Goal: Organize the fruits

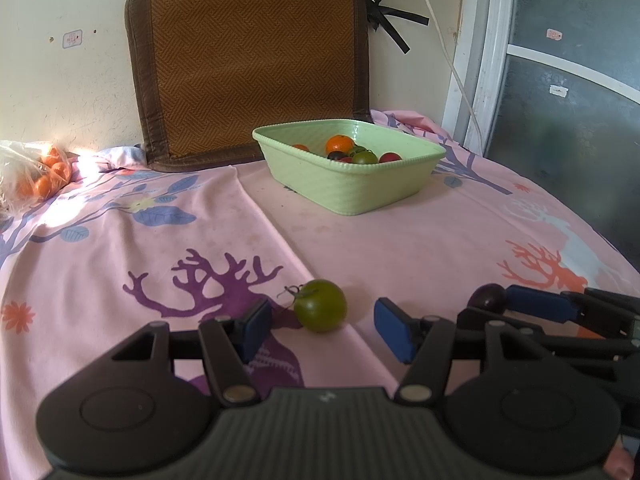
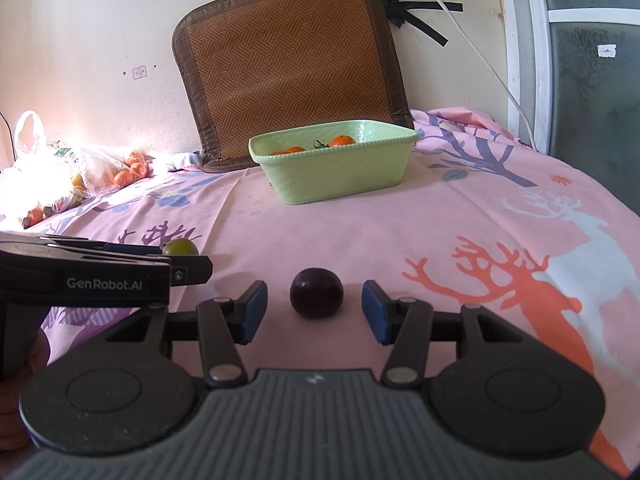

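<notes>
A green tomato [image 1: 320, 305] with a stem lies on the pink cloth between the blue pads of my left gripper [image 1: 322, 330]; the pads stand apart from it, so the gripper is open. A dark purple fruit [image 2: 316, 292] lies between the pads of my right gripper [image 2: 315, 312], also untouched, with gaps on both sides. Each gripper shows in the other's view: the right gripper [image 1: 496, 308] by the purple fruit [image 1: 488, 297], the left gripper [image 2: 192, 268] by the green tomato [image 2: 180, 247]. The light green basket [image 1: 352, 192] holds several fruits, among them an orange [image 1: 340, 144].
A brown woven mat [image 1: 248, 56] leans on the wall behind the basket [image 2: 332, 178]. A plastic bag of oranges [image 2: 120, 168] lies at the far left. A white cable [image 1: 448, 52] hangs down the wall at the right, beside a grey door [image 1: 568, 120].
</notes>
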